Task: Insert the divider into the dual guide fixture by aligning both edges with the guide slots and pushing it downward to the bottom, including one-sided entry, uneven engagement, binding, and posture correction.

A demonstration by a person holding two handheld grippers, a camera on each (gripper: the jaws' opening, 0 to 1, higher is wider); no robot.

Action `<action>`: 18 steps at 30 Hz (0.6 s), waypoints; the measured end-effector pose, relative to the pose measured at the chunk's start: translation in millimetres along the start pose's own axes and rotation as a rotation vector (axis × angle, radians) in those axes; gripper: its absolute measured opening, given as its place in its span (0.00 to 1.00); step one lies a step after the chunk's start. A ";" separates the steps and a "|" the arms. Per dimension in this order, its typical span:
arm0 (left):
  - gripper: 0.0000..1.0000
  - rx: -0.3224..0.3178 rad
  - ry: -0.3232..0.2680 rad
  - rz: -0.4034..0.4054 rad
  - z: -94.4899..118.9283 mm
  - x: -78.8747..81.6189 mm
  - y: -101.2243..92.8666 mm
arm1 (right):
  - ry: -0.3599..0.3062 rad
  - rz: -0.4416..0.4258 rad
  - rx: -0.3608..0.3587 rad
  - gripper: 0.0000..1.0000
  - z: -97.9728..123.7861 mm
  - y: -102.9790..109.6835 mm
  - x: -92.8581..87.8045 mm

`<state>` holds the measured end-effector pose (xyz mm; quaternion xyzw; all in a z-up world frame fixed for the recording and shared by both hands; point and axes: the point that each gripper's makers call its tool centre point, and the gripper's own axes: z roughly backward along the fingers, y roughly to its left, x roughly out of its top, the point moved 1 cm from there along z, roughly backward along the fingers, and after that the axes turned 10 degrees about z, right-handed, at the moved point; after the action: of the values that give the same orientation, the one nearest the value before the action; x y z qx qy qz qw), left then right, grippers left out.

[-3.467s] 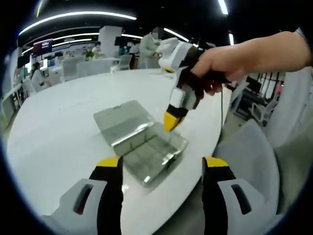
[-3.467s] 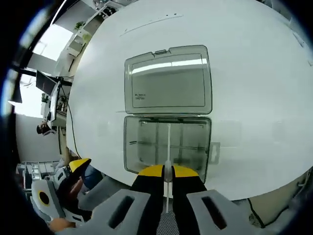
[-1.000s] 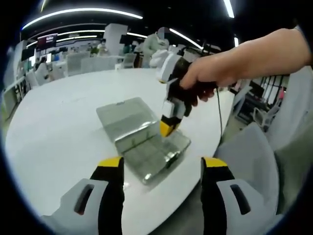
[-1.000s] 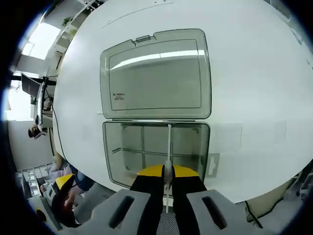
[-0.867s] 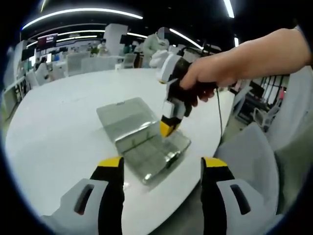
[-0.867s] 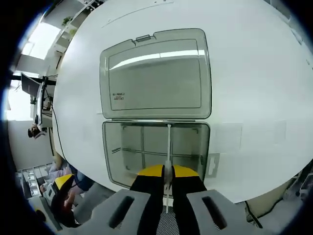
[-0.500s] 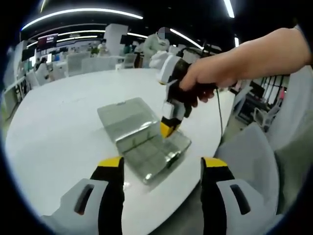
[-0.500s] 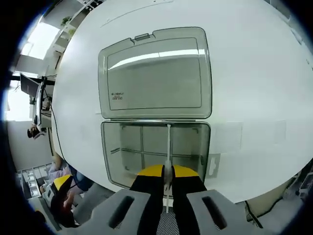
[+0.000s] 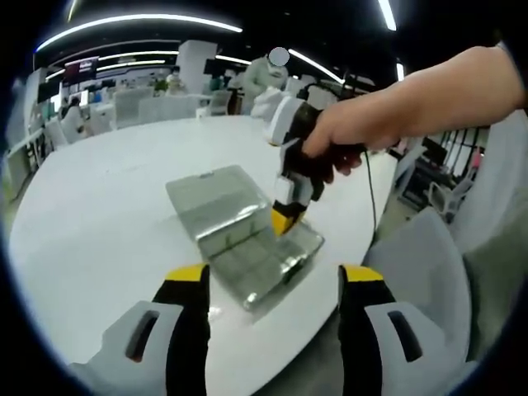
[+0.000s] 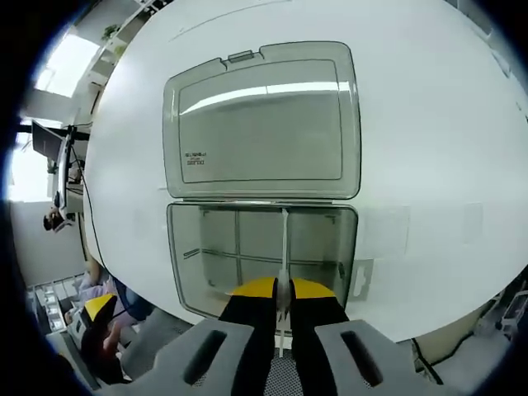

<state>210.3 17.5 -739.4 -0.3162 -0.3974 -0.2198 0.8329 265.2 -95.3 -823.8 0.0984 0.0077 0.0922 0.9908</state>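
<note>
Thin white plastic divider (image 10: 285, 247) pinched upright in right tongs (image 10: 283, 290), lowered into clear grey open-lidded plastic box (image 10: 247, 247) near white round table's (image 9: 99, 214) edge; seemingly not bottomed yet. Left tongs (image 9: 272, 276) spread, unladen.

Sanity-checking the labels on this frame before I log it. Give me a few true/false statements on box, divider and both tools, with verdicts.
1. The clear box lies open with its lid folded flat on the white table. True.
2. The right tool is open and holds nothing. False: it is shut on the thin white divider, which reaches over the box's tray.
3. The left tool grips the box lid. False: it is open and holds nothing, short of the box.
4. A hand holds the right tool over the tray's edge. True.
5. The tray already has partitions in it. True.
</note>
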 end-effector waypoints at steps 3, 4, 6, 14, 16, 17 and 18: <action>0.60 0.000 0.001 0.001 -0.4 -0.6 -0.1 | 0.004 0.016 -0.009 0.00 -1.3 -1.2 1.0; 0.60 0.000 0.002 0.001 -0.6 -0.7 -0.2 | 0.005 0.014 -0.010 0.00 -1.6 -1.4 1.3; 0.60 -0.001 0.002 0.002 -0.9 -0.7 -0.3 | 0.008 0.022 -0.015 0.00 -1.6 -0.8 0.7; 0.60 0.000 -0.002 0.002 -1.2 0.2 0.1 | 0.018 0.068 -0.043 0.00 -5.6 -0.5 1.8; 0.60 0.000 -0.002 0.004 -1.3 0.2 0.3 | 0.021 0.079 -0.049 0.00 -6.8 0.0 1.5; 0.60 0.001 -0.002 0.003 -1.3 0.2 0.4 | 0.022 0.080 -0.051 0.00 -7.0 0.5 0.8; 0.60 0.001 -0.002 0.005 -1.3 0.3 0.7 | 0.023 0.087 -0.057 0.00 -7.9 0.6 -0.1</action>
<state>211.6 17.0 -740.0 -0.3172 -0.3976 -0.2170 0.8332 264.8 -93.2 -831.5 0.0694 0.0120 0.1364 0.9882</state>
